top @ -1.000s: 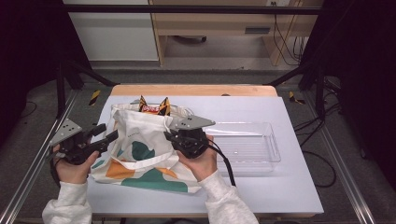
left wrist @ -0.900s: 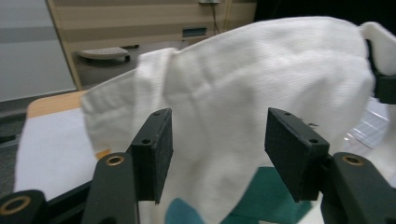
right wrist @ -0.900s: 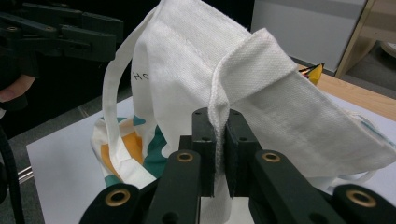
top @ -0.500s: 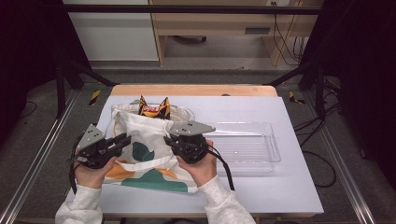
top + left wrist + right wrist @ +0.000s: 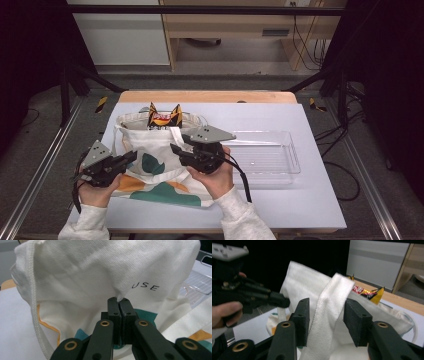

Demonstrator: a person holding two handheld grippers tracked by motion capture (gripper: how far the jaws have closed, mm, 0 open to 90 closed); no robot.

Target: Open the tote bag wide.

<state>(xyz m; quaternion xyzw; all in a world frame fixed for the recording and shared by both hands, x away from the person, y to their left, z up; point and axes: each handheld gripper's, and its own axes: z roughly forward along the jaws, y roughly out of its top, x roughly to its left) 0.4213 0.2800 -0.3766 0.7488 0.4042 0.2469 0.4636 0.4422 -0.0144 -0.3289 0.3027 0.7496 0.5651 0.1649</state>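
Observation:
A white tote bag (image 5: 152,145) with teal and orange shapes lies on the table, and a black and orange snack bag (image 5: 164,116) sticks out of its far mouth. My left gripper (image 5: 131,156) is shut on a pinch of the bag's fabric (image 5: 87,272), its jaws (image 5: 119,301) closed together on the cloth. My right gripper (image 5: 175,148) is over the middle of the bag. Its jaws (image 5: 327,303) have just been opening and stand apart with the white strap (image 5: 325,322) hanging loose between them, the pads not pressing it.
A clear plastic tray (image 5: 265,134) sits on the white table to the right of the bag, close to my right hand. The wooden table edge (image 5: 210,96) runs along the far side. My left gripper (image 5: 249,295) appears at the left of the right gripper view.
My left gripper has moved right onto the bag's left side and closed on its fabric. The right hand has stayed over the bag.

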